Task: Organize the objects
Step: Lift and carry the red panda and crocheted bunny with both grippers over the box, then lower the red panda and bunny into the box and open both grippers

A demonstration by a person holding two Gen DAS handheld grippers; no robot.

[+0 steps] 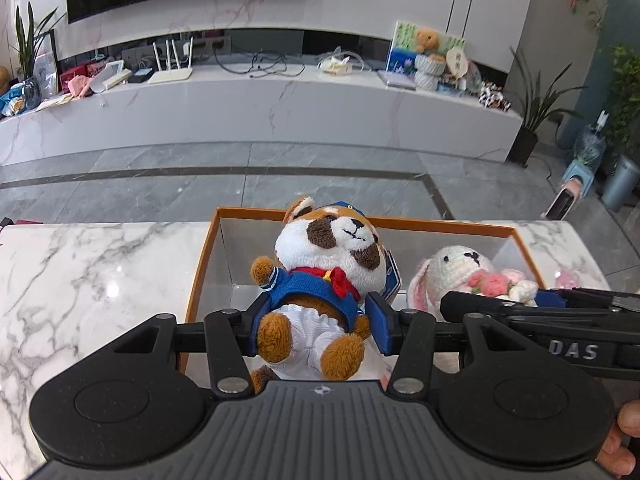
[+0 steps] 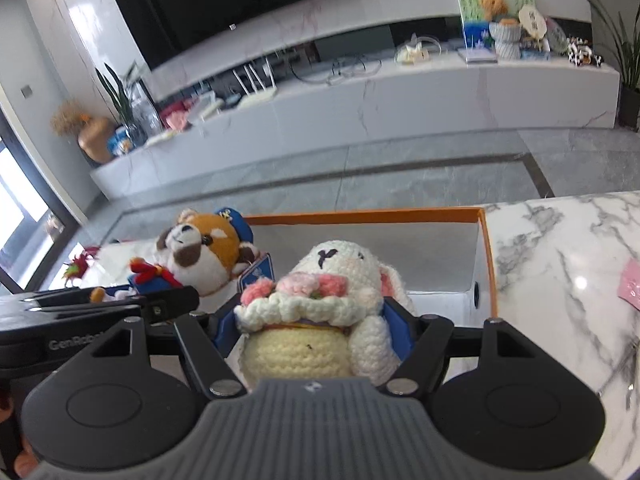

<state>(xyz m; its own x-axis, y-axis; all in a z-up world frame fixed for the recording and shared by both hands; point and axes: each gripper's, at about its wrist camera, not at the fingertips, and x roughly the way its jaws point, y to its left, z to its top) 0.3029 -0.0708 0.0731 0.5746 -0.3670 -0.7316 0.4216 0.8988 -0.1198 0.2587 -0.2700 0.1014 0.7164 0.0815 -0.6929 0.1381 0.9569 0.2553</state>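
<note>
Left gripper point(image 1: 318, 322): its two blue pads are pressing on the waist of the plush dog point(image 1: 326, 276), one pad on each side, so it is gripping the toy firmly.
Plush dog: it is sitting between the jaws with its head pointing away from the gripper, wearing a blue top, a red scarf and white trousers; its legs are hanging toward the camera.
Right gripper point(image 2: 316, 326): its jaws are standing wider and are closing on the body of the crochet rabbit point(image 2: 320, 304), a blue pad showing on each side.
Crochet rabbit: it is sitting between the pads and holding pink flowers at its chest; its head is pointing forward.
Box point(image 1: 202, 264): an open box with an orange rim is lying just ahead of and under both grippers, and both toys are hanging over it.
Table point(image 1: 92, 272): white marble, it is carrying the box and is spreading out on both sides of the grippers.
Hand point(image 1: 624, 440): some fingers are showing at the right of the left gripper.
</note>
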